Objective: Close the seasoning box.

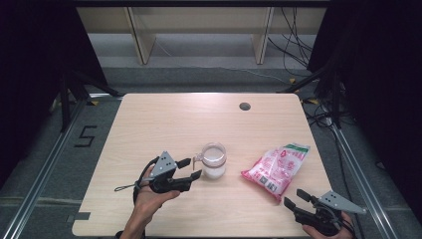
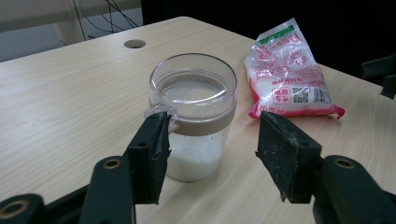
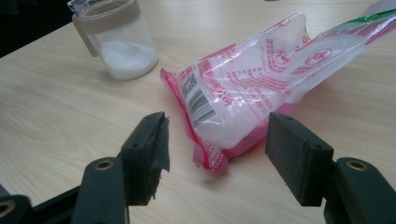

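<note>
High view: my left gripper point(image 1: 190, 169) spreads beside the clear plastic sugar jar point(image 1: 214, 161); my right gripper point(image 1: 297, 197), equally spread, faces the pink-printed sugar bag point(image 1: 276, 168), ready for pouring.

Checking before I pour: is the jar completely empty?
No, the clear jar holds a layer of white granules at its bottom, well below its tan band.

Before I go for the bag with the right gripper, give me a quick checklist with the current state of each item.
1. Right gripper jaws open: ok.
2. Bag corner lies between them, not pinched: ok.
3. Left gripper open, jar not clamped: ok.
4. Jar upright on the table: ok.
5. Jar and bag apart: ok.
6. Bag sealed: cannot tell.
</note>
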The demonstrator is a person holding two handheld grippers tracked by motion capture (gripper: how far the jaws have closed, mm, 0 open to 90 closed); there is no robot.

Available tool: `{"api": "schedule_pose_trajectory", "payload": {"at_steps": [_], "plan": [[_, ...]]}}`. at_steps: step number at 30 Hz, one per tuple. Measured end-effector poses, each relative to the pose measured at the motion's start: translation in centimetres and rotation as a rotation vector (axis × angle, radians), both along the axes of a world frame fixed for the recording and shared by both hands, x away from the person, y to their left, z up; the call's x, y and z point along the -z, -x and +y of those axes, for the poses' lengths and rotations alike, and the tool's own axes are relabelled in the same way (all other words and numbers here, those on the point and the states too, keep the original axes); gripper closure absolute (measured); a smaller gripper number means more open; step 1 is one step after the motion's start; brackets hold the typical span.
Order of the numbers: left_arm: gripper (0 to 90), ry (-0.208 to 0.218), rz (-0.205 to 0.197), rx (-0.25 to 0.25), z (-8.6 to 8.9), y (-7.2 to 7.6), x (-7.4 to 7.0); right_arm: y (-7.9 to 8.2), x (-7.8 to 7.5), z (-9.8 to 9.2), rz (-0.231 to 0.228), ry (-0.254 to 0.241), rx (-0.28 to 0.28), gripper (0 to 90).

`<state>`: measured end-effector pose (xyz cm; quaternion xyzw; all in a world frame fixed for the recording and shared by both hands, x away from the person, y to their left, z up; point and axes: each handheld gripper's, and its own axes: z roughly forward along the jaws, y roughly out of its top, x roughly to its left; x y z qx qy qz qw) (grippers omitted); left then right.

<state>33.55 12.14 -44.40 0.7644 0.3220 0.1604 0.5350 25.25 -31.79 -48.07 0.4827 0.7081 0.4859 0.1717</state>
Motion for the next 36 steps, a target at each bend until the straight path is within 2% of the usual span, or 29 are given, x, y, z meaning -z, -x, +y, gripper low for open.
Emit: {"api": "schedule_pose_trajectory", "payload": {"at_steps": [3, 5, 6, 9, 11, 12, 13, 14, 15, 18, 19, 20, 21, 22, 23, 25, 27, 28, 29, 31, 32, 33, 36], "plan": [[40.8, -0.008, -0.008, 0.007, -0.1, 0.2, 0.2, 0.0, 0.0, 0.0, 0.002, -0.002, 0.004, 38.7], [40.9, -0.029, -0.009, 0.008, -0.1, 0.3, 0.4, -0.2, 0.0, -0.2, -0.021, 0.020, -0.013, 38.6], [40.8, -0.029, -0.005, 0.007, -0.2, 0.5, 0.6, 0.0, 0.0, 0.0, 0.002, -0.001, 0.001, 38.6], [40.0, -0.031, 0.005, 0.014, -0.2, 0.8, 1.0, 0.0, 0.1, 0.1, -0.005, -0.012, 0.001, 38.5], [39.4, -0.037, 0.007, 0.013, -0.1, 0.9, 1.2, -0.2, 0.0, -0.1, -0.029, 0.026, -0.012, 38.5], [39.4, -0.039, 0.007, 0.011, -0.1, 1.0, 1.3, -0.2, 0.0, -0.1, -0.030, 0.022, -0.013, 38.6], [39.2, -0.034, 0.010, 0.012, -0.2, 1.2, 1.4, 0.0, 0.0, 0.1, 0.002, 0.003, -0.002, 38.6], [39.0, -0.039, 0.007, 0.014, -0.2, 1.2, 1.4, 0.0, 0.0, 0.1, 0.000, 0.008, -0.003, 38.6], [38.4, -0.040, 0.007, 0.011, -0.2, 1.3, 1.4, -0.2, 0.0, -0.1, -0.031, 0.032, -0.017, 38.6], [36.8, -0.045, 0.004, 0.016, -0.3, 1.7, 1.5, -0.3, 0.1, 0.1, -0.053, 0.035, -0.018, 38.5], [36.4, -0.040, 0.008, 0.021, -0.4, 1.8, 1.6, 0.0, 0.1, 0.4, -0.012, 0.010, -0.010, 38.5], [36.1, -0.051, 0.005, 0.024, -0.5, 1.9, 1.7, -0.3, 0.2, 0.3, -0.032, 0.014, -0.032, 38.4], [35.6, -0.051, 0.006, 0.027, -0.5, 2.0, 1.8, 0.0, 0.1, 0.5, -0.014, -0.003, -0.019, 38.3], [34.9, -0.041, 0.010, 0.032, -0.6, 2.1, 2.0, 0.0, 0.0, 0.4, -0.015, 0.016, -0.020, 38.3], [34.1, -0.058, 0.012, 0.030, -0.6, 2.1, 2.1, -0.2, 0.1, 0.3, -0.046, 0.035, -0.031, 38.2], [32.1, -0.063, 0.019, 0.030, -0.7, 2.2, 2.4, -0.2, 0.1, 0.3, -0.054, 0.040, -0.033, 37.9], [31.9, -0.058, 0.013, 0.038, -0.8, 2.2, 2.8, -0.2, 0.1, 0.2, -0.045, 0.052, -0.042, 37.8], [31.7, -0.074, 0.015, 0.039, -0.8, 2.3, 2.9, -0.2, 0.1, 0.3, -0.042, 0.053, -0.046, 37.6], [31.4, -0.076, 0.017, 0.034, -0.9, 2.3, 3.0, 0.0, 0.1, 0.6, -0.008, 0.013, -0.034, 37.6], [30.1, -0.090, 0.019, 0.023, -0.9, 2.4, 3.2, 0.1, 0.0, 0.7, 0.007, 0.017, -0.034, 37.6], [29.7, -0.081, 0.025, 0.022, -0.8, 2.5, 3.4, 0.0, 0.0, 0.6, -0.003, 0.024, -0.036, 37.6], [29.6, -0.074, 0.028, 0.024, -0.8, 2.5, 3.5, -0.2, 0.1, 0.4, -0.041, 0.050, -0.051, 37.6], [29.1, -0.106, 0.005, 0.035, -0.6, 2.6, 3.8, -0.2, 0.1, 0.5, -0.052, 0.052, -0.048, 37.6]]}}
